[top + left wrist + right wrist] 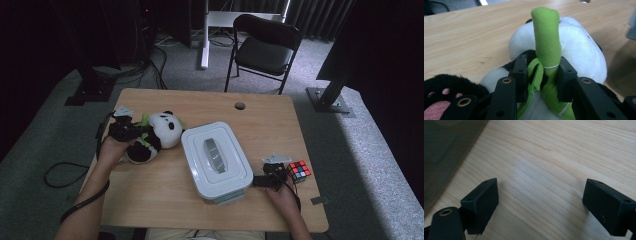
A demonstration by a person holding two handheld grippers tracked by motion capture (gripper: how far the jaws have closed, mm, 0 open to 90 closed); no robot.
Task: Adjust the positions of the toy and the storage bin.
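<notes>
A pale wooden counter (165,200) with a cable hole stands on grey carpet (350,150) in a dark room, with a black folding chair (264,47) behind it. The left gripper (543,75) has its jaws closed on the green stalk (547,40) of a toy panda (157,132), whose white head lies just beyond the jaws. The right gripper (540,202) holds its jaws wide apart over bare wood with nothing between them. A white lidded box (216,160) sits between the grippers, and a puzzle cube (299,170) lies just beside the right one.

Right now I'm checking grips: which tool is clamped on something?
The left tool: it pinches the panda plush's green stalk; the right tool gapes over bare table.
</notes>
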